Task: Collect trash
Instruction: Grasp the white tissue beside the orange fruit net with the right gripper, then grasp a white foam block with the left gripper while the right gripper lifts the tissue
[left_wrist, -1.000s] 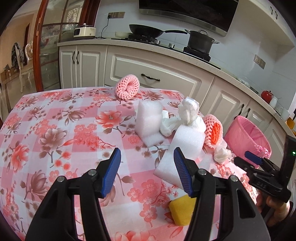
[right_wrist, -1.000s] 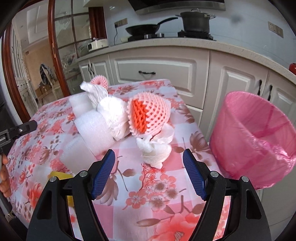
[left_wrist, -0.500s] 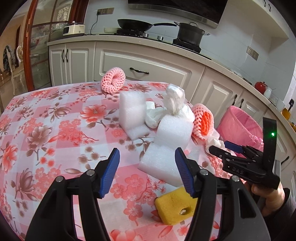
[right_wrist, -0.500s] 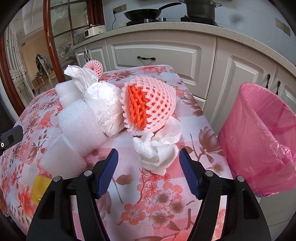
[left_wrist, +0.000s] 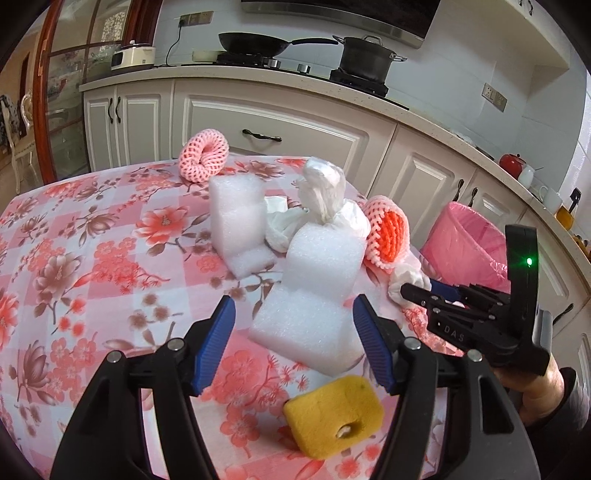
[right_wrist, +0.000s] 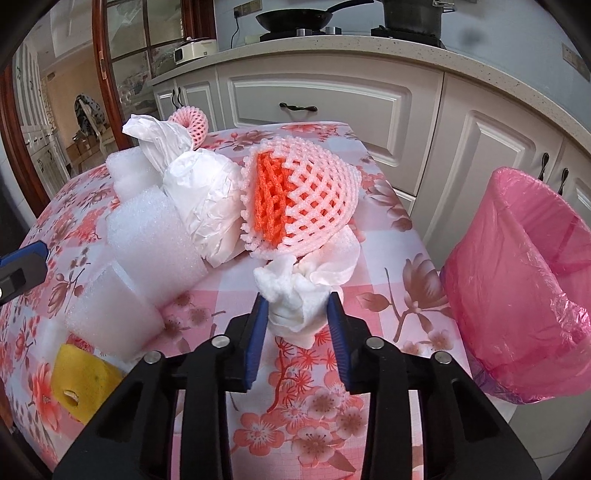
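Note:
In the right wrist view my right gripper (right_wrist: 297, 302) is closing, and its blue pads press both sides of a crumpled white tissue (right_wrist: 295, 291) on the flowered tablecloth (right_wrist: 384, 310). Just behind the tissue lies a pink and orange foam fruit net (right_wrist: 299, 199). My left gripper (left_wrist: 293, 310) is open and still opening. A white foam block (left_wrist: 317, 288) lies just ahead between its fingers, untouched. A yellow sponge (left_wrist: 332, 413) sits below that block. A pink-lined bin (right_wrist: 524, 280) stands off the table's right edge.
A second foam block (left_wrist: 236, 218), a knotted white plastic bag (left_wrist: 325, 195) and a pink ring-shaped net (left_wrist: 203, 155) lie farther back on the table. White kitchen cabinets (left_wrist: 280, 122) run behind, with a pan and a pot on the counter.
The right gripper moved forward and down onto the crumpled tissue and its jaws narrowed around it. The left gripper came closer to the white foam block and its jaws widened a little.

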